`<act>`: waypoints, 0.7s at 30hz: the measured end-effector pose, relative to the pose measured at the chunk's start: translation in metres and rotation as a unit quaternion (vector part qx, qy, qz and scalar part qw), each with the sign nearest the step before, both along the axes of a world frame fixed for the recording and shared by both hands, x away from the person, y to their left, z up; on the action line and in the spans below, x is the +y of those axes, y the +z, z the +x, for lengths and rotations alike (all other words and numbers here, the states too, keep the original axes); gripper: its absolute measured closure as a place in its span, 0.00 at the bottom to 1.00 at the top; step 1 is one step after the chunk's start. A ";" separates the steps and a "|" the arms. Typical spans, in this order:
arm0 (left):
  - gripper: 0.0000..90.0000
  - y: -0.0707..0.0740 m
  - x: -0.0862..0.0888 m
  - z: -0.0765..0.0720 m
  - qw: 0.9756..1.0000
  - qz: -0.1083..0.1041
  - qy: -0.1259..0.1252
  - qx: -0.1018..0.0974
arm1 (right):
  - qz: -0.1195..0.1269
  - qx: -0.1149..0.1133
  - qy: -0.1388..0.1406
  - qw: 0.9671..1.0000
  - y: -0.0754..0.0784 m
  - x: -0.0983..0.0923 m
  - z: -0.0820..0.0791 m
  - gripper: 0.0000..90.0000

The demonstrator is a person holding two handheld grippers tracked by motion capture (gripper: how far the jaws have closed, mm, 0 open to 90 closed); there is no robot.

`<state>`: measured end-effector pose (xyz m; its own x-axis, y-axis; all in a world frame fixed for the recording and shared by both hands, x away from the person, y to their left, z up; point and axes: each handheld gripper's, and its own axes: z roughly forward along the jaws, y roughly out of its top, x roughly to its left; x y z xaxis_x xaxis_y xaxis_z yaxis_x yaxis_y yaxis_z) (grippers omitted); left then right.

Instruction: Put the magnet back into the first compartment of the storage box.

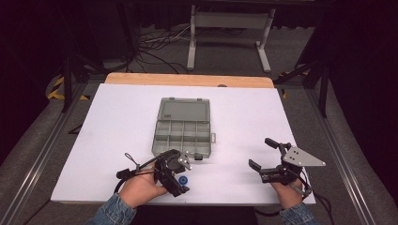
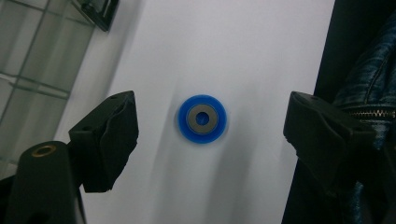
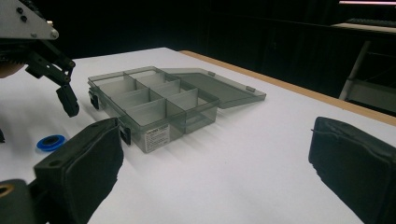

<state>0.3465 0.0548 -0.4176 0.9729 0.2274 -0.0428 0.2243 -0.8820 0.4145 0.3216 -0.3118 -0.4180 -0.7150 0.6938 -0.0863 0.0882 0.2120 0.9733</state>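
So my left tongs sit at the lower left of the high view, pointed down at the white counter. Through the left gripper view, the small round blue plastic ring with a grey centre lies flat on the counter right between the jaws, which are spread wide and touch nothing. In the high view that ring is just below the near edge of the smoky grey see-through plastic compartment box, which sits mid-frame with its lid flipped open toward the far side. Over at the lower right, my right tongs are also spread apart with nothing between them, well clear of the box.
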 end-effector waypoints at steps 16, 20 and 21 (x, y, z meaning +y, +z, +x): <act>0.38 -0.013 -0.005 0.000 1.000 0.026 -0.002 -0.005 | 0.001 0.003 0.005 1.000 0.000 0.000 0.001 0.04; 0.46 -0.013 -0.004 0.001 1.000 0.026 0.003 -0.010 | 0.002 0.003 0.006 1.000 0.000 0.000 0.001 0.04; 0.48 -0.013 -0.004 0.001 1.000 0.029 0.001 -0.010 | 0.002 0.004 0.006 1.000 0.000 0.000 0.001 0.04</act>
<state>0.3477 0.0505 -0.4305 0.9729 0.2311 -0.0095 0.2183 -0.9038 0.3680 0.3223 -0.3113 -0.4185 -0.7245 0.6848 -0.0776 0.0933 0.2091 0.9734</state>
